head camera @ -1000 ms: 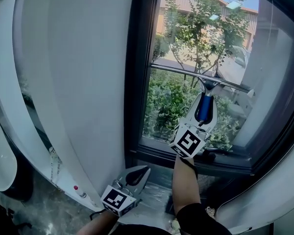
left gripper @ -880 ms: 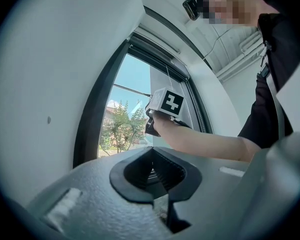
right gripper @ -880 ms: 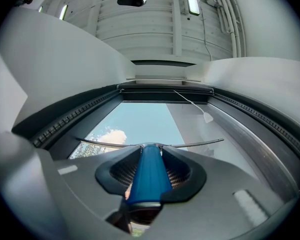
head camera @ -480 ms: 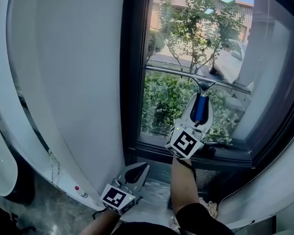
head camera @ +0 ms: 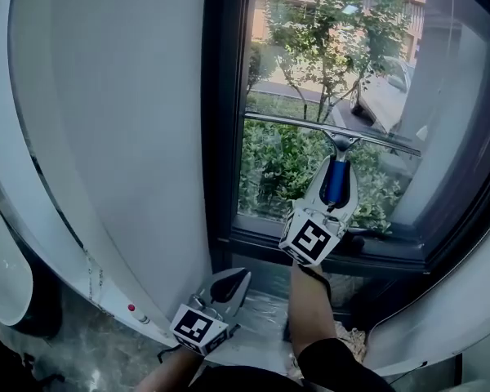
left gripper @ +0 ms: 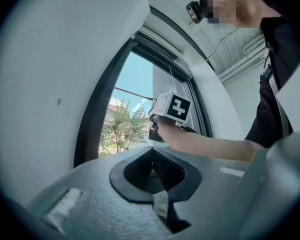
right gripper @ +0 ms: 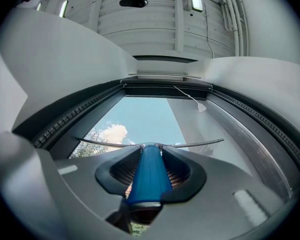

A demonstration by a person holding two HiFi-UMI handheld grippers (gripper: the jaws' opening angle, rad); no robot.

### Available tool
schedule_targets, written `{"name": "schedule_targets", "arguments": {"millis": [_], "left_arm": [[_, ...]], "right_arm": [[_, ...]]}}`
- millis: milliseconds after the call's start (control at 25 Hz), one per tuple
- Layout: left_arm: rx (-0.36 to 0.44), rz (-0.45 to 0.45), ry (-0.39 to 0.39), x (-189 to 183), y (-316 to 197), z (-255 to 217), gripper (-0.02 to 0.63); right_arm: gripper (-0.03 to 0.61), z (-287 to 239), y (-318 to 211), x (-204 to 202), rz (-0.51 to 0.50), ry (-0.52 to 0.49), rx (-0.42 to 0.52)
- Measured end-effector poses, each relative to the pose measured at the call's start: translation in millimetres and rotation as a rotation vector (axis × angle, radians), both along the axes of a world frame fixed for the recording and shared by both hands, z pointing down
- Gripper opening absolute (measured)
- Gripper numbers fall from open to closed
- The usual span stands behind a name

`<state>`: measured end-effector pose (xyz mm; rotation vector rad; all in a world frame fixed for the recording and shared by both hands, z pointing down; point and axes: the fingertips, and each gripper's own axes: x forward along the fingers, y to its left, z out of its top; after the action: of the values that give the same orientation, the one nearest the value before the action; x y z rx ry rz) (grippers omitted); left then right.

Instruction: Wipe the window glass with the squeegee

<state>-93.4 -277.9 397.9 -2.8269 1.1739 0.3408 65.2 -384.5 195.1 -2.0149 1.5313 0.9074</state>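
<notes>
My right gripper is shut on the blue handle of the squeegee, whose long metal blade lies across the window glass about midway up the pane. In the right gripper view the blue handle sits clamped between the jaws, and the blade spreads to both sides against the glass. My left gripper hangs low by the sill, shut and holding nothing. In the left gripper view its jaws meet, and the right gripper's marker cube shows ahead.
A white roller blind or curtain hangs left of the dark window frame. The black sill runs below the glass. A white rounded object sits at the far left. Trees, bushes and a parked car show outside.
The squeegee blade sits slightly higher in the view than a second ago, with the right gripper following it. The left gripper stays low and shut.
</notes>
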Motion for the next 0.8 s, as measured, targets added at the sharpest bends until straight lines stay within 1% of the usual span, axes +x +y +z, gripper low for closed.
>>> {"name": "schedule_targets", "arguments": {"millis": [560, 800], "left_arm": [[-0.022, -0.021, -0.011, -6.2, 4.7, 10.4, -0.002], [-0.026, -0.005, -0.021, -2.5, 6.1, 15.6, -0.001]], "right_arm": [[0.129, 21.2, 1.4, -1.6, 0.008, -0.011, -0.041], [0.128, 29.0, 2.6, -1.6, 0.009, -0.012, -0.051]]}}
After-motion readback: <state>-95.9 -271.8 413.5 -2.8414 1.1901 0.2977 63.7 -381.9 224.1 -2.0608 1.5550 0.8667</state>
